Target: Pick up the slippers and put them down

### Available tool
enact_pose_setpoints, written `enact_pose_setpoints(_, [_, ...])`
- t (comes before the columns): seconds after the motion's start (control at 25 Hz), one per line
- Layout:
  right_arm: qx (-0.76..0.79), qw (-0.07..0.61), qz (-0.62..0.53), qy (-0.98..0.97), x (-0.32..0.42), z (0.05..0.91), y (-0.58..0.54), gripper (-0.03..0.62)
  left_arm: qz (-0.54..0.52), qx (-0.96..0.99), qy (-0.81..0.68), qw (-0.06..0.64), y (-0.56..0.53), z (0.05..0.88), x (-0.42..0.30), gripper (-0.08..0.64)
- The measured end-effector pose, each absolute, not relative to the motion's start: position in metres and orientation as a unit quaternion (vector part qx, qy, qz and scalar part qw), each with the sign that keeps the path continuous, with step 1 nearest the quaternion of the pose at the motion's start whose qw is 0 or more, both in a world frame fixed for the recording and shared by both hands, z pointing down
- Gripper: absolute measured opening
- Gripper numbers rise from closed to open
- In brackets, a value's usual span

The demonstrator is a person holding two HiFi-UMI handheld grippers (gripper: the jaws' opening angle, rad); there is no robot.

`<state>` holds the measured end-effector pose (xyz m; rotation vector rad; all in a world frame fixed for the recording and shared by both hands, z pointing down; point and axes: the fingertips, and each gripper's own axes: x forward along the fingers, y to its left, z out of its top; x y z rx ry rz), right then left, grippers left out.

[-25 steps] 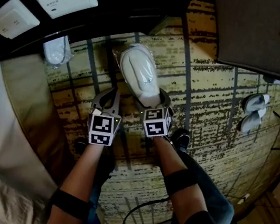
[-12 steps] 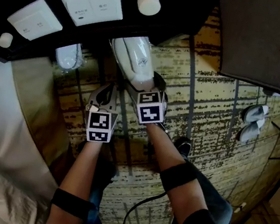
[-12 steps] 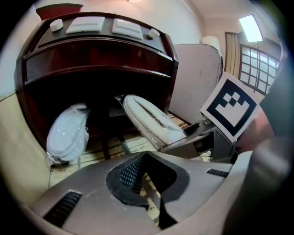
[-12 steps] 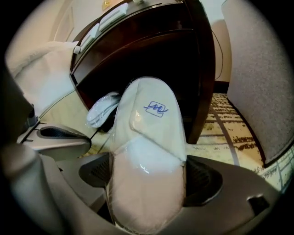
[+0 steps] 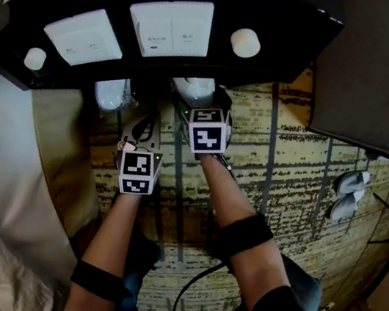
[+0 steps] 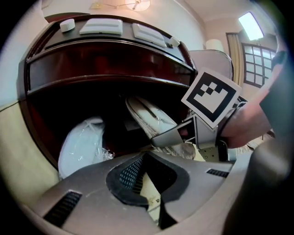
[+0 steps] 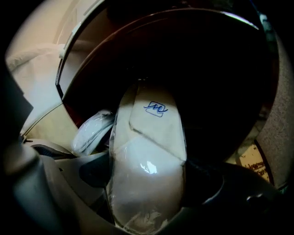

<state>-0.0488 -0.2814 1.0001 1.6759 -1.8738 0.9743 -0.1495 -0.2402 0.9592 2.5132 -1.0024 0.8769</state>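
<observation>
My right gripper (image 5: 199, 104) has its jaws spread wide around the heel end of the plastic-wrapped slippers (image 7: 154, 133), and the toe end already points into the shadowed recess under the dark cabinet (image 5: 269, 67). My left gripper (image 5: 141, 131) hangs just beside it with its jaws pressed together and nothing between them. The worry I rate highest is the glossy wrap. The hold sits at one end of a long, soft pack, so if the toe catches the cabinet's lower edge the pack could pivot or slide out before it is down. The recess is almost black in the right gripper view, so I cannot tell where the floor of it lies or what is at the back. Letting go too soon would drop the pack rather than place it. A second wrapped packet (image 5: 112, 92) lies just to the left in the same recess, and drifting that way would shove or overlap it. The marker cube on the right gripper rides close under the cabinet's overhang and could knock it if I lift. The left gripper is near enough to clip the right.
</observation>
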Motion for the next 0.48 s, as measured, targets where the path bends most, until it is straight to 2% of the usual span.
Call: enact_pose_setpoints(0.48, [0.637, 0.225, 0.293, -0.676, -0.041, 0.993, -0.337, 0.443, 0.293, 0.871, -0.370, 0.133, -0.266, 0.956, -0.175, -0.009])
